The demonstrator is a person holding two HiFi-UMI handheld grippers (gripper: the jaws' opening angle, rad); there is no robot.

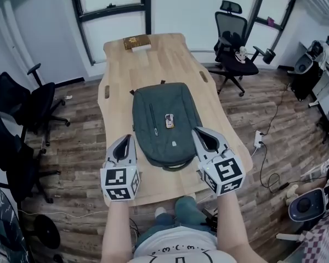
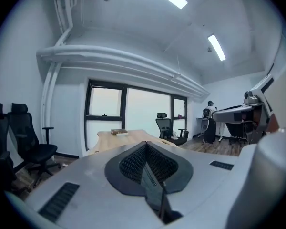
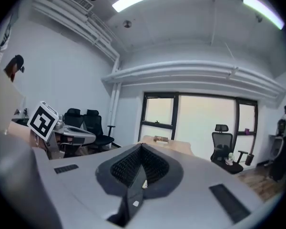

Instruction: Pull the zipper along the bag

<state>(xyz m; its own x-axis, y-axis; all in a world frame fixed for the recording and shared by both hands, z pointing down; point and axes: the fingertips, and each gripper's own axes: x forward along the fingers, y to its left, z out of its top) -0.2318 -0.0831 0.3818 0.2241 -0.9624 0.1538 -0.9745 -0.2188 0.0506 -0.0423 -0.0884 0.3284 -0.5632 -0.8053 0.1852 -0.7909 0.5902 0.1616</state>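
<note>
A dark green backpack [image 1: 164,122] lies flat on the wooden table [image 1: 153,59], with a small tag on its front and a zipper line [image 1: 152,120] running down its left side. My left gripper [image 1: 125,142] is held above the table beside the bag's lower left corner, jaws shut and empty. My right gripper [image 1: 200,135] hovers over the bag's lower right corner, also shut with nothing in it. In both gripper views the closed jaws point level across the room; left gripper [image 2: 145,147], right gripper [image 3: 142,149]. The bag is hidden in those views.
A box [image 1: 137,42] sits at the table's far end. Black office chairs stand at the left [image 1: 41,106] and at the far right [image 1: 233,43]. Cables and a power strip [image 1: 258,139] lie on the wood floor at the right.
</note>
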